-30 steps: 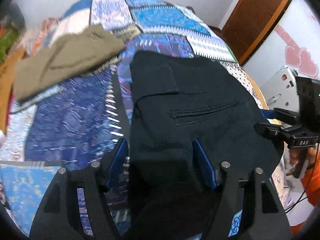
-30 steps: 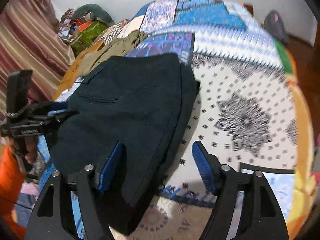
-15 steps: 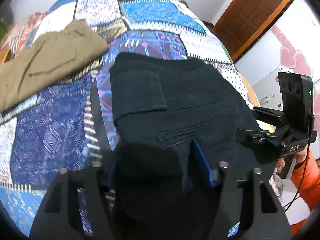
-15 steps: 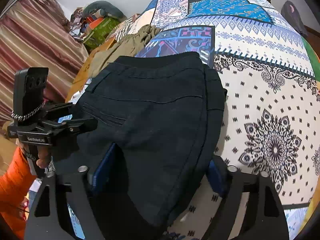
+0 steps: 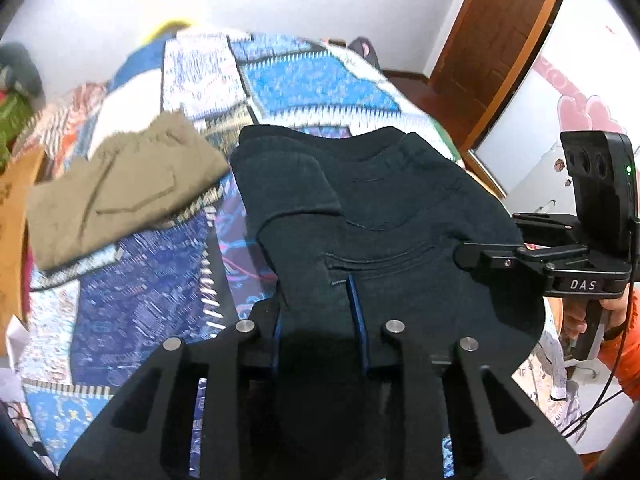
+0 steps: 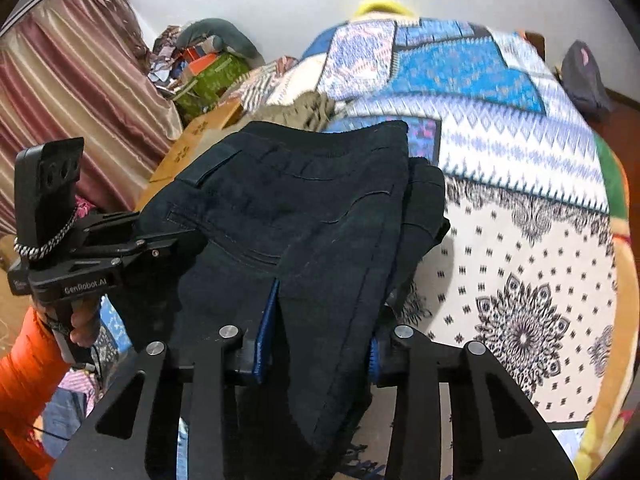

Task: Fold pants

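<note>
The folded black pants (image 5: 384,216) are lifted off the patchwork bedspread (image 5: 140,312), back pocket up. My left gripper (image 5: 318,312) is shut on their near left edge, blue pads pressed into the cloth. My right gripper (image 6: 320,320) is shut on the near right edge of the pants (image 6: 304,208). Each gripper shows in the other's view: the right one (image 5: 560,264) at the pants' right side, the left one (image 6: 96,256) at their left side.
Folded olive pants (image 5: 120,184) lie on the bedspread to the left of the black pants. A cardboard box (image 6: 200,140) and a pile of clutter (image 6: 208,68) stand by the curtain at the left. A wooden door (image 5: 500,40) is at the far right.
Both grippers have closed on the near edge of the black pants and raised them off the bed; the views have tilted up toward the wall.
</note>
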A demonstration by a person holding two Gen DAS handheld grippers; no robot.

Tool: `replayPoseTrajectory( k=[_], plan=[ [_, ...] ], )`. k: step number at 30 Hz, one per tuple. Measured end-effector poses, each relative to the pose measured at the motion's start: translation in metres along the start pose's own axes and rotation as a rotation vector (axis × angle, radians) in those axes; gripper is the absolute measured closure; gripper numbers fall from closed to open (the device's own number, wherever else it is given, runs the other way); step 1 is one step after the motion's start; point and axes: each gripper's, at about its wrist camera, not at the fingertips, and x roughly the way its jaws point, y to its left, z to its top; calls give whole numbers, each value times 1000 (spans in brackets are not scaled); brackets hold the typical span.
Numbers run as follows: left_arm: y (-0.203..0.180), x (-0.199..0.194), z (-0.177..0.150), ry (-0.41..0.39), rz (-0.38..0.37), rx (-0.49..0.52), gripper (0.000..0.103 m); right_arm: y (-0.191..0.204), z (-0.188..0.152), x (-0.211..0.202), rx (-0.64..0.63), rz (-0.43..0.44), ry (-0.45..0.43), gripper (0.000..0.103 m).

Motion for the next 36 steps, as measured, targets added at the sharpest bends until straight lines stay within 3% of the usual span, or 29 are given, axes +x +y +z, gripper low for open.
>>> replayPoseTrajectory(
  k=[10,20,27,36],
  plan=[
    [27,-68,27,-169,45,-31,77,47,55,-21,-125,1,-138,73],
    [94,-106,62,-274,126,-72,77,85,112,13,-221,21,-206,74],
    [152,-100,84,-296,190,-108,77,102,154,60,-247,31,-204,74],
    [237,-53,100,-241,214,-194,77,118,187,131,-245,1,-166,74]
  ],
)
